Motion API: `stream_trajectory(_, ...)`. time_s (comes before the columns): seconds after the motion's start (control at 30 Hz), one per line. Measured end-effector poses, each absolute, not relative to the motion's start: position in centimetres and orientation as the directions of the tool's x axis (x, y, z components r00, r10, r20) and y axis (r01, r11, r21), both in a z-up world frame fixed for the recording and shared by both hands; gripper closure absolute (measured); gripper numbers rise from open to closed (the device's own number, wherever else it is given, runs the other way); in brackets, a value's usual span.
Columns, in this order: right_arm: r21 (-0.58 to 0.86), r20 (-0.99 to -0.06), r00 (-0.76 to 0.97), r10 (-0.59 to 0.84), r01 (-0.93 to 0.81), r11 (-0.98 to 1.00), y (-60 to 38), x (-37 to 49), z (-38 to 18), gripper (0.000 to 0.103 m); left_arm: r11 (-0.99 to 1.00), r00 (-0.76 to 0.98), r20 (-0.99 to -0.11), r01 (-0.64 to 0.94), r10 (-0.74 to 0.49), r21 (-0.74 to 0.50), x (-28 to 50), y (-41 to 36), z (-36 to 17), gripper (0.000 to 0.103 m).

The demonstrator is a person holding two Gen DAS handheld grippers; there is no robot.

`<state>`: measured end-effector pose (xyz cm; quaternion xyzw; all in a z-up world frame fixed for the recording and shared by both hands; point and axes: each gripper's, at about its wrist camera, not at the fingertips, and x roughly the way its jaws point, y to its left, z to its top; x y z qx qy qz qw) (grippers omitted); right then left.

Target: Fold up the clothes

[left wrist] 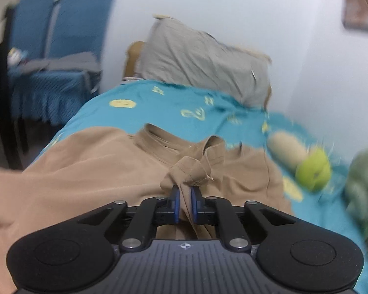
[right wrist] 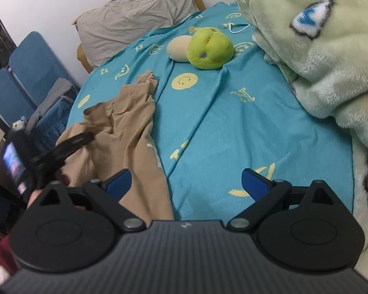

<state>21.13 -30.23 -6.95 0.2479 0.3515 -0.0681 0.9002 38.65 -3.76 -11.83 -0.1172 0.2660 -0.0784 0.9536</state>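
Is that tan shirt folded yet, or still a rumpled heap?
Not folded. The tan shirt lies bunched and creased on the blue bedspread, with the left gripper pinching a wad of it.

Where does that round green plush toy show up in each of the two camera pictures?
Left wrist view: the green plush lies at the right, blurred, on the blue sheet, past the tan shirt.
Right wrist view: the green plush lies at upper centre, on the sheet, touching a beige plush.
Shared landmark: the grey pillow at the bed's head.
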Motion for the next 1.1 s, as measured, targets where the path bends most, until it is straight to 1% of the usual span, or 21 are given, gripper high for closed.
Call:
stream_trajectory(0.07,0.4,-0.665,0.745,0.053,0.295,0.868,-30.1,21.0,-6.9,0.005,0.952,0.83,-0.526,0.018,-0.185,-0.306,38.2,-2.0,-11.8,0.094)
stream_trajectory(0.13,0.394,-0.666,0.744,0.048,0.297,0.87,-30.0,20.9,-6.9,0.005,0.95,0.807,-0.567,-0.023,-0.166,-0.31,37.9,-0.7,-12.2,0.093)
stream_trajectory(0.27,0.386,-0.665,0.746,0.04,0.297,0.873,-29.9,20.9,-6.8,0.005,0.981,0.763,-0.638,-0.035,-0.098,-0.192,37.4,0.1,-12.8,0.091)
stream_trajectory(0.43,0.382,-0.657,0.753,0.037,0.289,0.878,-29.9,20.7,-6.6,0.005,0.987,0.742,-0.666,-0.038,-0.076,-0.154,34.8,1.1,-11.1,0.091)
stream_trajectory(0.47,0.381,-0.655,0.755,0.037,0.288,0.879,-29.9,20.6,-6.6,0.005,0.989,0.749,-0.657,-0.019,-0.081,-0.143,33.5,1.0,-10.2,0.091)
stream_trajectory(0.57,0.378,-0.65,0.759,0.035,0.283,0.881,-29.8,20.5,-6.5,0.005,0.993,0.773,-0.626,0.038,-0.1,-0.112,29.3,0.5,-7.4,0.083)
stream_trajectory(0.6,0.377,-0.648,0.761,0.034,0.282,0.882,-29.8,20.5,-6.5,0.005,0.993,0.783,-0.612,0.057,-0.109,-0.104,27.6,0.2,-6.3,0.075)
stream_trajectory(0.63,0.377,-0.64,0.768,0.038,0.27,0.886,-29.6,20.4,-6.3,0.005,0.992,0.788,-0.604,0.072,-0.12,-0.103,26.0,-0.3,-5.2,0.063)
stream_trajectory(0.67,0.376,-0.629,0.776,0.044,0.255,0.891,-29.4,20.2,-6.0,0.005,0.991,0.79,-0.599,0.093,-0.135,-0.1,24.4,-0.8,-4.1,0.055)
stream_trajectory(0.73,0.375,-0.603,0.795,0.06,0.217,0.902,-29.0,19.7,-5.3,0.005,0.987,0.806,-0.57,0.132,-0.158,-0.087,21.0,-2.0,-1.7,0.031)
stream_trajectory(0.8,0.366,-0.576,0.814,0.072,0.178,0.913,-28.7,19.2,-4.5,0.005,0.987,0.825,-0.542,0.13,-0.159,-0.09,18.6,-2.7,0.0,0.017)
stream_trajectory(0.87,0.353,-0.549,0.832,0.081,0.142,0.925,-28.5,18.5,-3.6,0.005,0.985,0.839,-0.516,0.134,-0.171,-0.107,16.6,-3.1,1.3,0.011)
stream_trajectory(0.9,0.348,-0.534,0.841,0.086,0.126,0.929,-28.3,18.0,-3.2,0.005,0.984,0.846,-0.503,0.141,-0.177,-0.108,15.6,-3.2,1.8,0.004)
stream_trajectory(0.93,0.343,-0.519,0.85,0.09,0.11,0.933,-28.2,17.6,-2.8,0.005,0.984,0.853,-0.49,0.15,-0.179,-0.1,14.6,-3.4,2.2,0.0)
stream_trajectory(1.0,0.332,-0.495,0.864,0.096,0.085,0.939,-27.9,16.6,-2.2,0.005,0.984,0.868,-0.465,0.169,-0.173,-0.051,12.5,-3.7,2.4,0.0)
stream_trajectory(1.1,0.334,-0.474,0.871,0.126,0.046,0.941,-27.3,15.1,-1.7,0.005,0.987,0.882,-0.449,0.16,-0.146,-0.007,10.0,-3.5,1.5,0.0)
